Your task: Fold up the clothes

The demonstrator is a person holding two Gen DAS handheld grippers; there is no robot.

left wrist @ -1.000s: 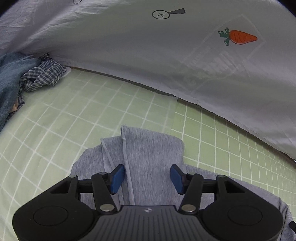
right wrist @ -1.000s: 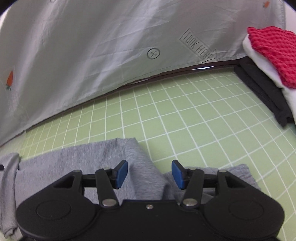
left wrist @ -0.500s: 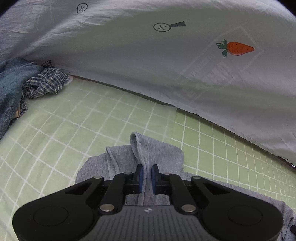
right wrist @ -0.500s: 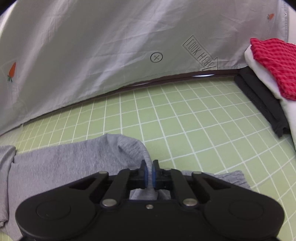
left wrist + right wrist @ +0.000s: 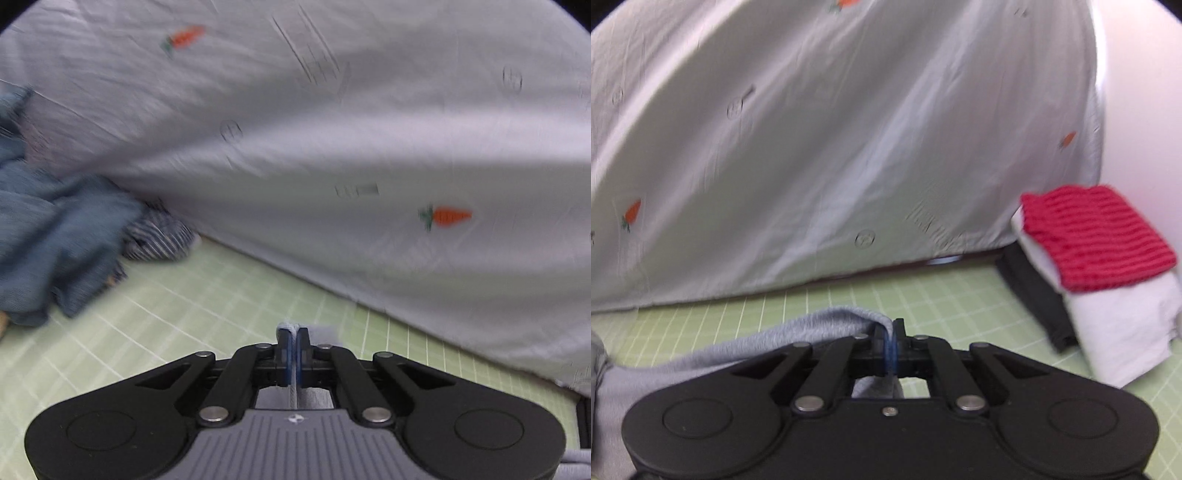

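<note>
I have the left hand-held gripper (image 5: pixel 293 345) clamped on a fold of the grey garment (image 5: pixel 746 347), and the right hand-held gripper (image 5: pixel 891 347) pinched tight on another edge, the cloth raised off the green gridded table (image 5: pixel 960 295) between them.

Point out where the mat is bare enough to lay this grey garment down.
Bare green mat lies between the grey garment and the hanging sheet. Crowded: the folded stack at right, the denim heap at left.
</note>
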